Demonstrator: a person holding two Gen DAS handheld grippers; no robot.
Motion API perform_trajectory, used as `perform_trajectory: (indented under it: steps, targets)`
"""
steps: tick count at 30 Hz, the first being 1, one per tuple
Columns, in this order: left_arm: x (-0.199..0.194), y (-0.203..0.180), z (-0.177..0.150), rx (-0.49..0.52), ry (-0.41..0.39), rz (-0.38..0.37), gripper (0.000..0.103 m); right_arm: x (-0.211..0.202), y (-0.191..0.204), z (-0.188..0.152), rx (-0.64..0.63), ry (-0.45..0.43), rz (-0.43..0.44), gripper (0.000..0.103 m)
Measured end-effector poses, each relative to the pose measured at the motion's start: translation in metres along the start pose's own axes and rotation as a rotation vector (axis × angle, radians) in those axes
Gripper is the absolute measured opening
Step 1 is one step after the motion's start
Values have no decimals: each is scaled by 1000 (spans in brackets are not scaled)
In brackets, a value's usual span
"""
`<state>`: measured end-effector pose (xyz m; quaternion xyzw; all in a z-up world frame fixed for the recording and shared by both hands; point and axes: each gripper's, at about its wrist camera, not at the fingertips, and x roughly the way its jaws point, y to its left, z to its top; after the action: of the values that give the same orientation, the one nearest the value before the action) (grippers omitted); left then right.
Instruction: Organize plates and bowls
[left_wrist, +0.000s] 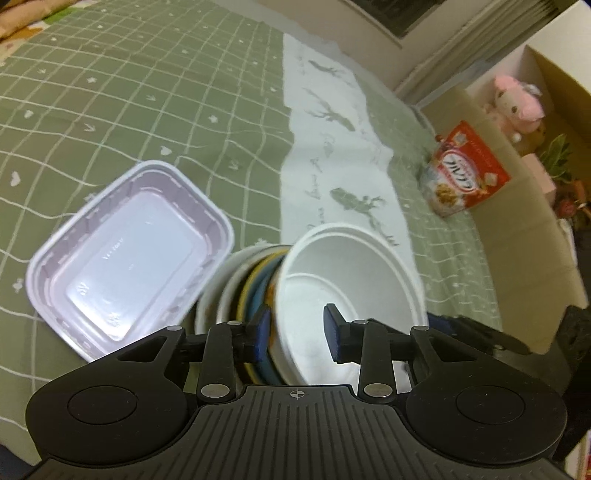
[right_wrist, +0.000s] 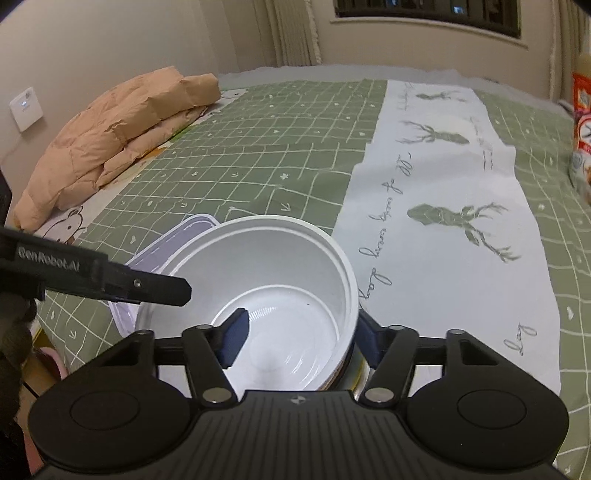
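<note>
White bowl (right_wrist: 280, 295), round and deep, sits on top of a stack of plates and bowls (left_wrist: 251, 291) on a bed covered with a green grid-patterned sheet (left_wrist: 129, 92). It lies directly in front of both tools. The right hand-held gripper (right_wrist: 301, 332) straddles the bowl's right wall: its left blue pad is inside the bowl, its right pad is outside against the rim, and the wall runs between them, though whether the pads press on it cannot be told. The left hand-held gripper (left_wrist: 297, 330) straddles the opposite wall, one blue pad outside among the stacked dishes and the other inside the bowl; a gap shows beside the inner pad, so its jaws stand partly open around the wall. Just left of the stack lies an empty rectangular plastic container (left_wrist: 129, 258), pale lilac. A white cloth printed with deer (right_wrist: 443, 206) lies beside the bowl. Farther off stand a red cereal bag (left_wrist: 465, 173) and a folded tan quilt (right_wrist: 110, 136).
</note>
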<state>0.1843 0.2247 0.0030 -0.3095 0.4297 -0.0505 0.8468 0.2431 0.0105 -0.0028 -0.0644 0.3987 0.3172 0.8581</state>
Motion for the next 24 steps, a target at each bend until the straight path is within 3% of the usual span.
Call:
perform_trajectory:
  steps: [13, 19, 24]
  targets:
    - [-4, -15, 6, 30, -56, 13, 35, -1, -3, -12, 17, -3, -9, 58]
    - [-5, -10, 2, 28, -42, -4, 34, -5, -10, -10, 43, -8, 4, 58]
    - [-35, 9, 7, 4, -110, -10, 33, -26, -4, 2, -9, -48, -17, 58]
